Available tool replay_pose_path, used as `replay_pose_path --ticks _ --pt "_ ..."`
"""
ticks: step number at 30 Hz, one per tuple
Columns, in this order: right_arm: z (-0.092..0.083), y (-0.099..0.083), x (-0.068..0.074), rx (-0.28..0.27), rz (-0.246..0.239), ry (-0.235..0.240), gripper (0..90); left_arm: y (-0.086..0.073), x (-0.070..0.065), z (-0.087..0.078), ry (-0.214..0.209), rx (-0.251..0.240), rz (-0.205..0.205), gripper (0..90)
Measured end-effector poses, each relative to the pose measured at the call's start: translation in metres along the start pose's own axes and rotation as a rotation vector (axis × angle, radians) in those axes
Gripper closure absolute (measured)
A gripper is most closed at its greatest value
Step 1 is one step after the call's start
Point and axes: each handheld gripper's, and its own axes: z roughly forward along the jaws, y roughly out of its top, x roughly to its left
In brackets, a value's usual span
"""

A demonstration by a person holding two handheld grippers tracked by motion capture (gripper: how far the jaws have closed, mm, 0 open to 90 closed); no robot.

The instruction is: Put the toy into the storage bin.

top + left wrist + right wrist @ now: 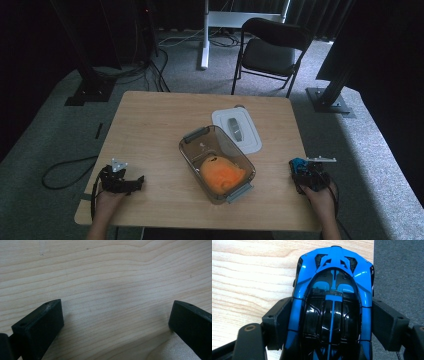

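Black jaws of the right gripper [332,322] pinch a blue car [332,302] at the table's [150,130] right edge: the pick-up step. Next, I judge, lift it toward the bin [216,162]. High view shows that bin; the left gripper [115,325] rests spread, empty.

Toy car's [332,312] rear cut off.

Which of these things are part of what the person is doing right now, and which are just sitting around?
In use:
- blue toy car, clamped between the jaws of the right gripper
- clear bin, open, an orange soft thing inside
- white lid, lying beside the bin

Just there:
- left gripper, open over bare table
- black chair behind the table
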Motion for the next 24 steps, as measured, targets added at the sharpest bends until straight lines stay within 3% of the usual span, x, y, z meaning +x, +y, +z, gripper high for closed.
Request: replay_pose_path --ticks 15,24 --pt "-0.0003 -0.0006 0.0003 -0.009 0.001 0.000 24.5 0.0000 0.0000 0.0000 0.000 0.000 0.000 0.1" --pt "-0.0050 0.0040 0.0028 -0.004 -0.004 0.024 24.7 0.0000 0.0000 0.0000 0.000 0.000 -0.001 0.1"
